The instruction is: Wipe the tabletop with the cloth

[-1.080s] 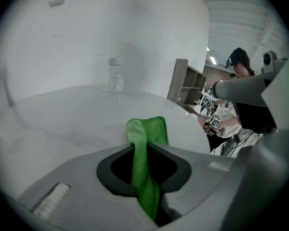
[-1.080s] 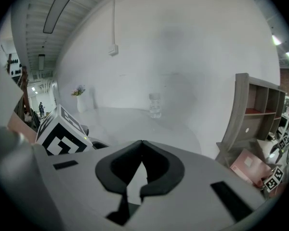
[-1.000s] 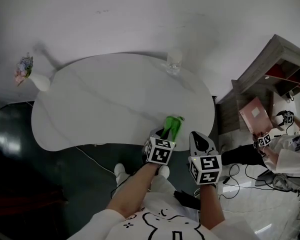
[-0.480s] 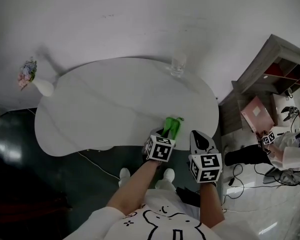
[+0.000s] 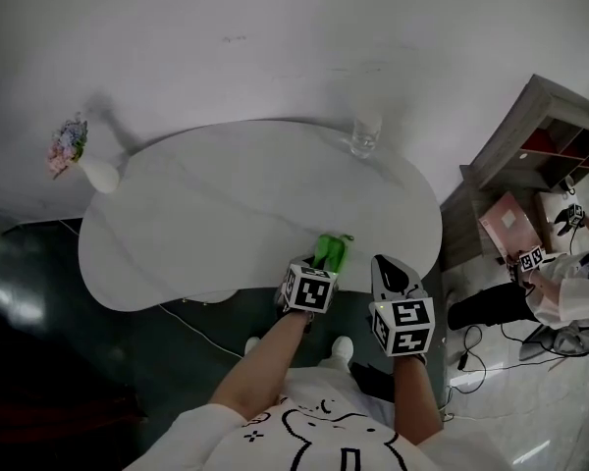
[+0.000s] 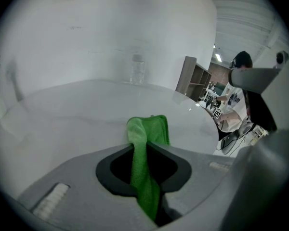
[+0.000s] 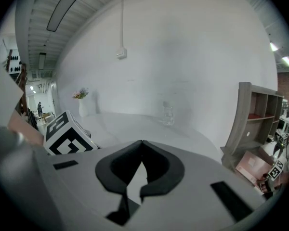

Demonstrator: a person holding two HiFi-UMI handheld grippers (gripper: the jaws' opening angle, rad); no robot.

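Note:
A green cloth (image 5: 332,252) lies at the near edge of the white tabletop (image 5: 226,204), its free end spread on the surface. My left gripper (image 5: 319,265) is shut on the cloth (image 6: 145,162), which hangs folded between the jaws and reaches forward onto the tabletop (image 6: 77,109). My right gripper (image 5: 390,275) hovers just right of the left one, off the table's near edge. In the right gripper view the right gripper (image 7: 140,163) is shut, its jaws meeting with nothing between them.
A clear glass (image 5: 364,133) stands at the table's far right edge. A white vase with flowers (image 5: 82,161) sits at the far left end. A wooden shelf unit (image 5: 550,135) and a seated person (image 5: 560,287) are to the right. Cables (image 5: 191,324) run over the dark floor.
The head view has shifted, so the table sits a little lower and to the right. Both grippers and the cloth keep the same pose at the near edge.

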